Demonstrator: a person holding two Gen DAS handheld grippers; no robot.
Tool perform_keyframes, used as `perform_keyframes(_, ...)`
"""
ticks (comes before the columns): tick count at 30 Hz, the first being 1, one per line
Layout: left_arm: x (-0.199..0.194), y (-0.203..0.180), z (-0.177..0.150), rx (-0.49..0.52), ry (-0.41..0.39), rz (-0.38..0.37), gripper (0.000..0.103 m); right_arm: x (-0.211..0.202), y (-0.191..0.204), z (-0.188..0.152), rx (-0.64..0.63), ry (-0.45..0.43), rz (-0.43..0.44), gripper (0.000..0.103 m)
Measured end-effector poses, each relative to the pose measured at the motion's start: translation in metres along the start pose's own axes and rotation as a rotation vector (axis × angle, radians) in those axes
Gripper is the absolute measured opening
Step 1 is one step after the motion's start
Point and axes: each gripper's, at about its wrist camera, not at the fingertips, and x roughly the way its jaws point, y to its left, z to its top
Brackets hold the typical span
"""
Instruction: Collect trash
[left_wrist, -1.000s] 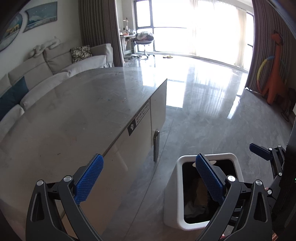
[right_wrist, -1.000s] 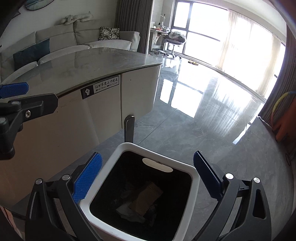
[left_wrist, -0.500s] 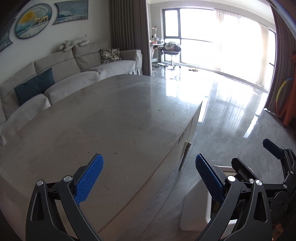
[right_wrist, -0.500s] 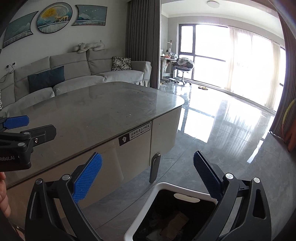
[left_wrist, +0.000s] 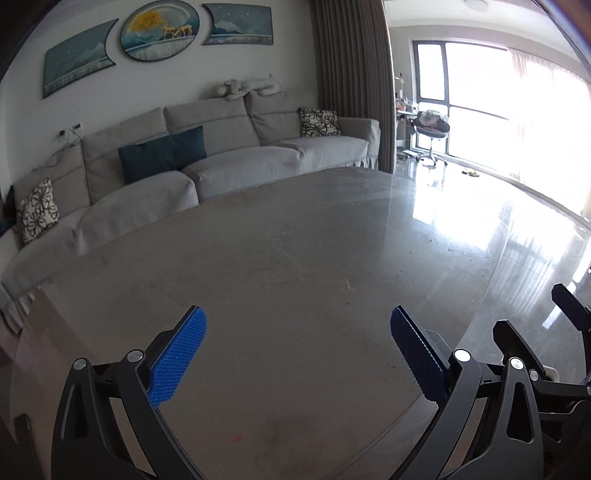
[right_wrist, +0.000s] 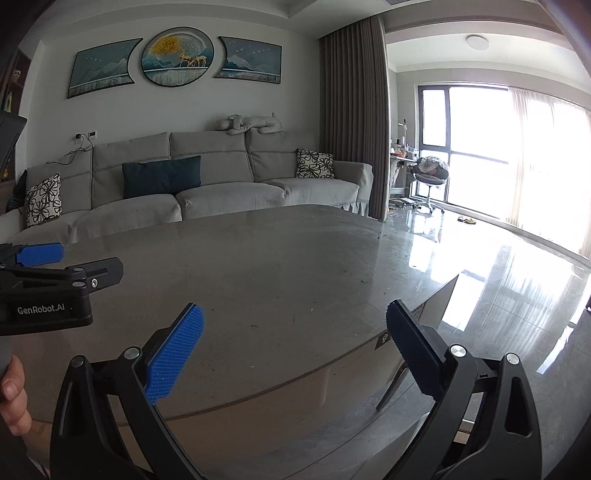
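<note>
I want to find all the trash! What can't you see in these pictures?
- Trash bin: in neither view now, so its contents cannot be checked.
- Tiny dark specks on the table: too small to tell crumbs from marks, both views.
- Table's near edge: hidden behind the left gripper and, in the right wrist view, the right gripper.
- Floor under the table: blocked by the tabletop.

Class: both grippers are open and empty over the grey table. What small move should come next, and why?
Probably sweep the left gripper toward the table's far right side, where only small dark specks show. The right gripper also holds nothing, and no larger trash is visible.
</note>
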Motion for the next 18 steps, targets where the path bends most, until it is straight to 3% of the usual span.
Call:
perform_keyframes(8,-0.004,0.055,0.002,-0.067,-0.004,0.076,0.099,0.004,0.042,0.019,-0.019,-0.035,0.062,0.098)
perform_keyframes(18,-0.005,0.098,-0.011,-0.068,0.017,0.136,0.099,0.012,0.079,0.026,-0.029,-0.055,0.121,0.098)
